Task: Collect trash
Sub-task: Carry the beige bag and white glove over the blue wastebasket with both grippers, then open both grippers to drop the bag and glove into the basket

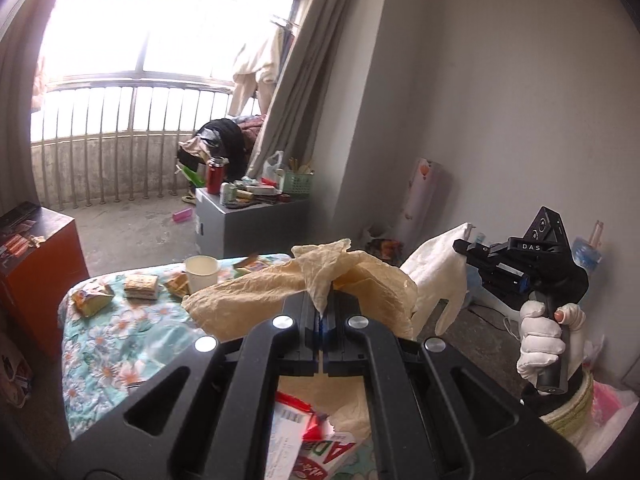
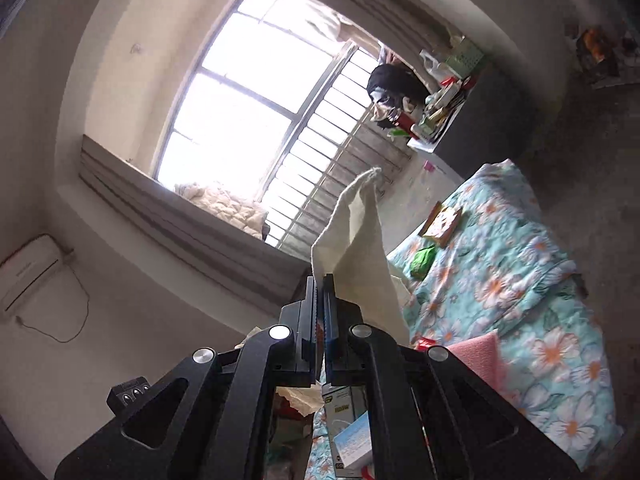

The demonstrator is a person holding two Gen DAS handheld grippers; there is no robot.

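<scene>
My left gripper (image 1: 323, 300) is shut on a crumpled tan plastic bag (image 1: 248, 300) held above the floral-covered table (image 1: 132, 320). My right gripper (image 2: 321, 280) is shut on a white cloth-like sheet (image 2: 356, 248). It also shows in the left wrist view (image 1: 464, 250), at the right, pinching the same white sheet (image 1: 436, 272) beside the tan bag. On the table lie three snack wrappers (image 1: 140, 286), a white paper cup (image 1: 202, 274), and a red and white carton (image 1: 316, 440) under my left gripper. The right wrist view shows a green wrapper (image 2: 424, 262) and a flat packet (image 2: 442, 220) on the table.
An orange box (image 1: 36, 272) stands left of the table. A grey cabinet (image 1: 248, 224) loaded with clutter and a red flask (image 1: 216, 174) stands by the balcony railing. Bags and bottles lie along the right wall. A pink cloth (image 2: 484, 354) lies on the table.
</scene>
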